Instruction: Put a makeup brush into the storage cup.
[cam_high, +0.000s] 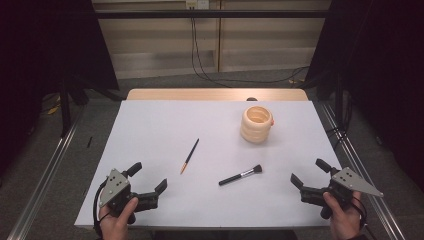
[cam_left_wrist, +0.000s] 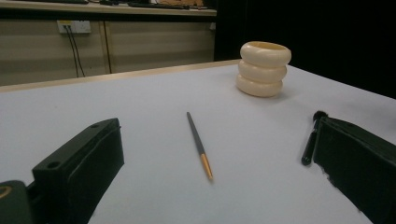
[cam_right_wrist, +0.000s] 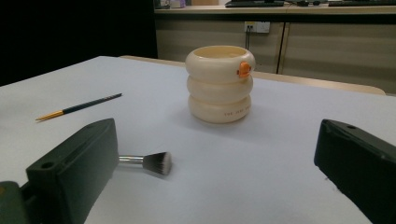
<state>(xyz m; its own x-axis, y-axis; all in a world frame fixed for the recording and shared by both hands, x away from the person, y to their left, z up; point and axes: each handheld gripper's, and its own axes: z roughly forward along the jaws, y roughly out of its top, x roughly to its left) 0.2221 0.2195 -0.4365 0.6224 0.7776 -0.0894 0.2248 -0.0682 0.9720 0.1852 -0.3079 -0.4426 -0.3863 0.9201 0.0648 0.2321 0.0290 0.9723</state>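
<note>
The thin paintbrush (cam_high: 190, 155) lies flat on the desk (cam_high: 150, 125), ahead and inward of the left tongs (cam_high: 148, 178); the makeup brush (cam_high: 241, 175) lies inward of the right tongs (cam_high: 309, 173). Best to come down across each handle's middle, jaws straddling it. Both tongs stand wide and empty, held low near the desk's near corners, pointing inward toward the ringed cream holder (cam_high: 257, 124).

black grippers (cam_high: 148, 181), grey triangular plates (cam_high: 113, 186)
</note>
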